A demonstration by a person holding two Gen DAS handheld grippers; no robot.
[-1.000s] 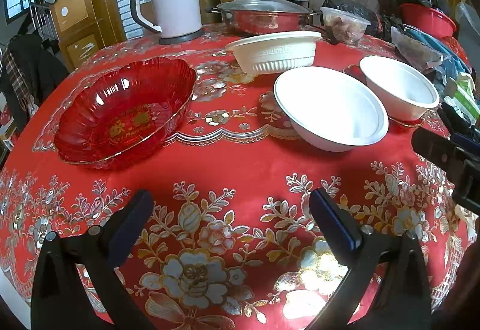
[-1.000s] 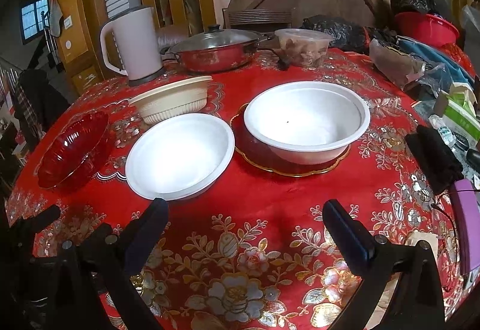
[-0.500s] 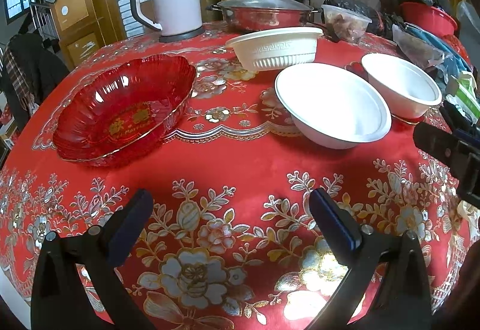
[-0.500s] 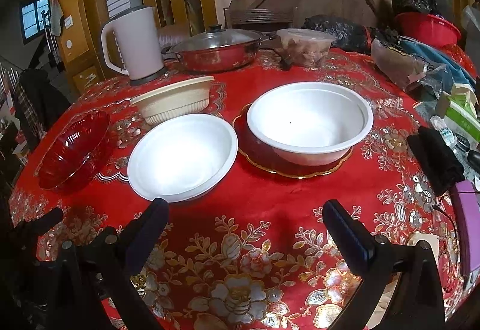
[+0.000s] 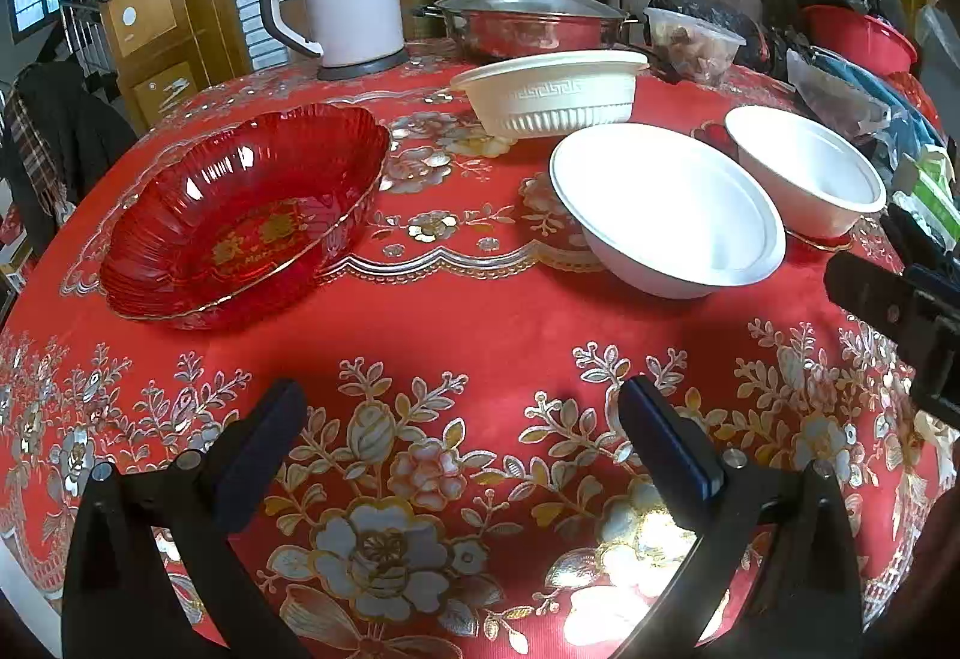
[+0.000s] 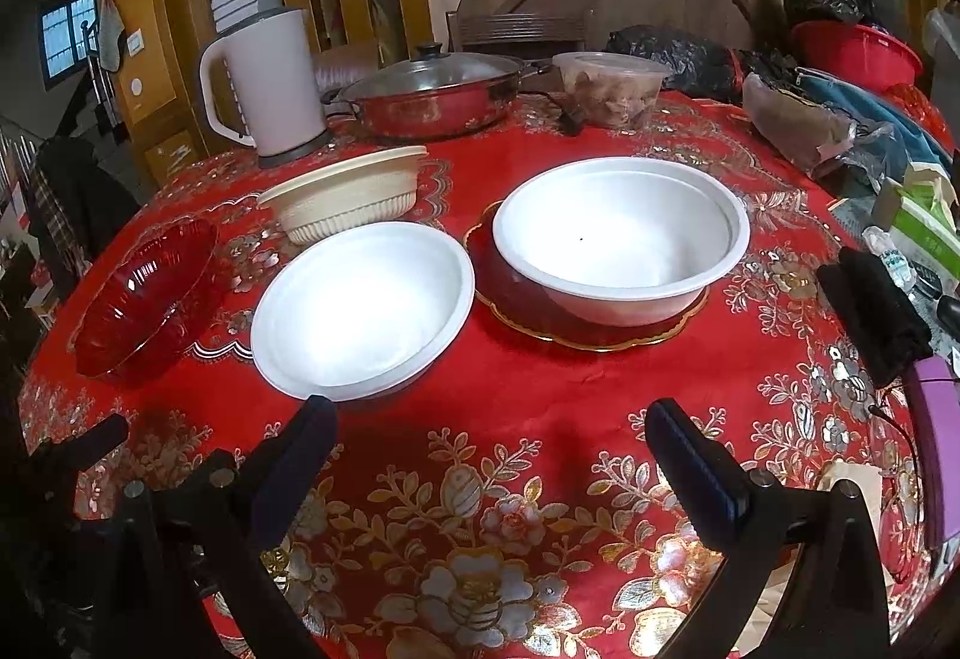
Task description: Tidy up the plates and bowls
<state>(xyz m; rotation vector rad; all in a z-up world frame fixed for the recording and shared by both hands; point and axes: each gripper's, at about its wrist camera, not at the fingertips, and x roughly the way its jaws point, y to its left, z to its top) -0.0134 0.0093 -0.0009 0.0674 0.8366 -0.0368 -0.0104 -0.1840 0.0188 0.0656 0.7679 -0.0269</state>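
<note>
over the tablecloth (image 6: 528, 407), both grippers (image 5: 462, 419) (image 6: 489, 434) gape empty

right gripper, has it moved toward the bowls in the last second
Yes, slightly: in the right wrist view the right gripper has closed in; the near white bowl now reaches its left fingertip.

- The left gripper (image 5: 462, 413) hovers low, jaws spread wide, nothing between its dark fingers (image 5: 264, 443).
- The right gripper (image 6: 489, 428) sits level beside it, jaws equally wide and empty.
- Each pokes into the other's view: the right one at the right edge of the left wrist view, the left one at the lower left of the right wrist view.
</note>
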